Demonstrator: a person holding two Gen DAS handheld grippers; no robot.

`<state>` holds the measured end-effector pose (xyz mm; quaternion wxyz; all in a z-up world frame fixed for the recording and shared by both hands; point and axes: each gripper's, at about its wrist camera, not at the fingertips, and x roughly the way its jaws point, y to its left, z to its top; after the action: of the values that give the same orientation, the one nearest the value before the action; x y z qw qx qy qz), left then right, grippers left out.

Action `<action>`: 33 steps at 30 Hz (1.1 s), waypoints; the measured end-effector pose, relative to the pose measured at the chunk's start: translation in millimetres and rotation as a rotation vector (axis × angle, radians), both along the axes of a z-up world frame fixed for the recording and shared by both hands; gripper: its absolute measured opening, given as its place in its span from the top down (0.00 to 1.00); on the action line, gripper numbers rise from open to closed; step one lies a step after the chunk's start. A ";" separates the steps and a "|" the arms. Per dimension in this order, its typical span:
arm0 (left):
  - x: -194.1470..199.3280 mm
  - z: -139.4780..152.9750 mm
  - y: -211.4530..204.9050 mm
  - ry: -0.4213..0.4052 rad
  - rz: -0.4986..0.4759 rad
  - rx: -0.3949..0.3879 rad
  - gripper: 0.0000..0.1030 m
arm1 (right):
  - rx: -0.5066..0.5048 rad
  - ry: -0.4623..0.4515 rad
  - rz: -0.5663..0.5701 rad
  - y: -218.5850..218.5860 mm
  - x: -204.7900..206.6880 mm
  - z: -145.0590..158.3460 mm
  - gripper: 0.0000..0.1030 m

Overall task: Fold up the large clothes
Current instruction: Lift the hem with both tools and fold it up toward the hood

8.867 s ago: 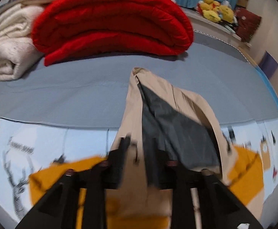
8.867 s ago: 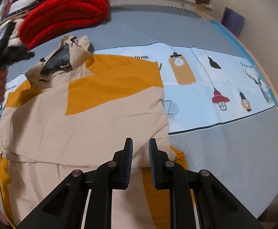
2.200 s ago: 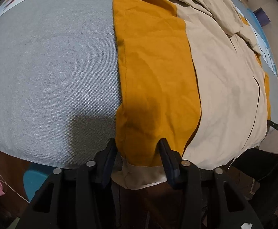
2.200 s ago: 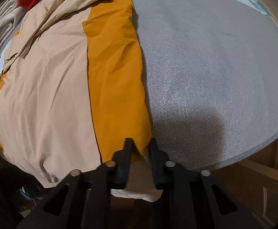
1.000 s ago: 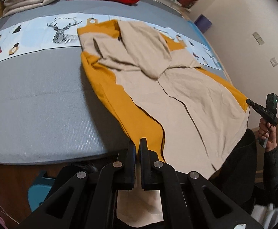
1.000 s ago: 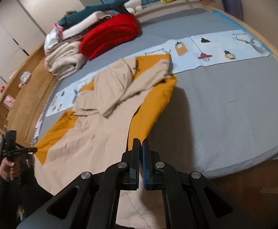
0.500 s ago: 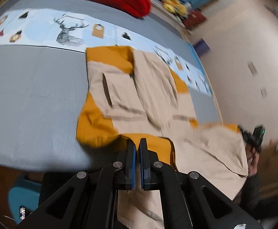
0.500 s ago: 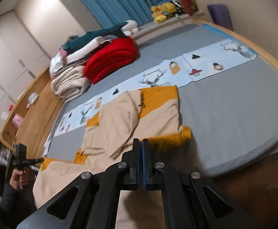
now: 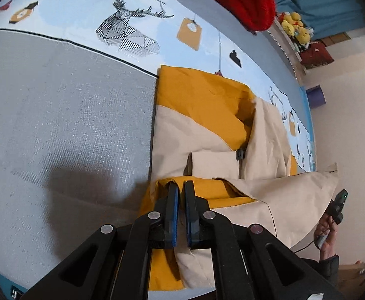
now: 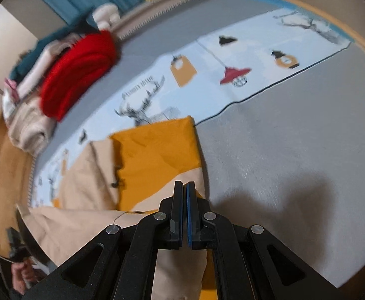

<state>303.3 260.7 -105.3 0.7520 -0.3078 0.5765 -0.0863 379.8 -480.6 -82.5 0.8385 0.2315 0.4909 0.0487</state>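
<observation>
A large beige and mustard-yellow garment (image 9: 202,125) lies on the grey bed (image 9: 69,130). Its lower part is lifted and doubled over toward its upper part. My left gripper (image 9: 180,187) is shut on one hem corner of the garment. My right gripper (image 10: 184,187) is shut on the other hem corner of the garment (image 10: 155,160). The raised hem spans between both grippers above the flat upper part. The other gripper shows at the right edge of the left wrist view (image 9: 337,207).
A printed light-blue runner (image 9: 82,12) crosses the bed beyond the garment. A red folded blanket (image 10: 79,70) and stacked beige and white bedding (image 10: 29,125) sit at the bed's far side. Yellow plush toys (image 9: 297,30) sit on a ledge. The bed's near edge lies just below my grippers.
Both grippers have carried the hem forward and lower over the garment, so the lifted lower part now overlaps more of the upper part. Both stay shut on the hem.
</observation>
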 end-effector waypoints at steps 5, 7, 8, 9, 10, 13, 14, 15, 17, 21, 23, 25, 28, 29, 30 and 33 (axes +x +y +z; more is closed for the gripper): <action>-3.7 -4.7 11.7 0.038 0.019 -0.029 0.89 | 0.023 0.062 0.006 0.5 33.1 -24.6 0.97; -10.7 -1.2 20.9 0.034 0.055 -0.012 0.69 | 0.017 0.073 0.006 2.2 35.4 -27.2 0.97; -17.2 1.4 26.9 0.028 0.081 -0.009 0.66 | 0.020 0.073 0.001 2.0 34.5 -27.7 0.95; -23.6 2.7 31.7 0.025 0.097 -0.013 0.65 | 0.025 0.070 -0.011 1.3 31.7 -27.6 0.93; -28.3 2.9 34.9 0.024 0.105 -0.010 0.65 | 0.021 0.066 -0.026 0.7 28.0 -26.3 0.91; -44.9 1.1 36.9 0.038 0.076 0.060 0.62 | -0.009 0.029 -0.044 -2.7 14.5 -16.3 0.90; -50.7 -1.0 35.4 0.048 0.054 0.085 0.60 | -0.030 0.008 -0.040 -3.7 8.0 -12.0 0.90; -56.1 -3.5 33.0 0.060 0.026 0.109 0.58 | -0.051 -0.001 -0.037 -4.5 3.2 -9.2 0.90; -61.5 -5.9 25.4 0.071 -0.028 0.143 0.56 | -0.105 -0.003 -0.014 -5.2 -9.7 -8.0 0.90; -64.9 -4.3 2.7 0.051 -0.145 0.213 0.48 | -0.172 0.052 0.042 -5.0 -26.0 -21.3 0.90; -60.9 -1.9 -11.3 0.031 -0.192 0.238 0.43 | -0.177 0.088 0.086 -2.7 -29.4 -30.6 0.89; -54.4 -0.5 -23.7 0.010 -0.222 0.264 0.42 | -0.198 0.113 0.131 3.3 -29.9 -36.9 0.89; -41.3 -2.2 -37.1 -0.002 -0.228 0.290 0.41 | -0.222 0.130 0.185 15.3 -25.9 -42.6 0.88; -36.3 -2.4 -40.1 -0.005 -0.221 0.296 0.41 | -0.225 0.134 0.193 18.7 -23.3 -44.2 0.87; -31.7 -2.2 -42.6 -0.010 -0.213 0.304 0.41 | -0.227 0.139 0.202 22.4 -20.1 -46.3 0.86; -16.7 -1.0 -50.2 -0.028 -0.199 0.327 0.41 | -0.234 0.140 0.210 31.4 -10.0 -51.4 0.84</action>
<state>286.6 210.5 -106.3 0.7877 -0.1220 0.5999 -0.0695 369.8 -449.2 -133.9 0.8138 0.0827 0.5718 0.0624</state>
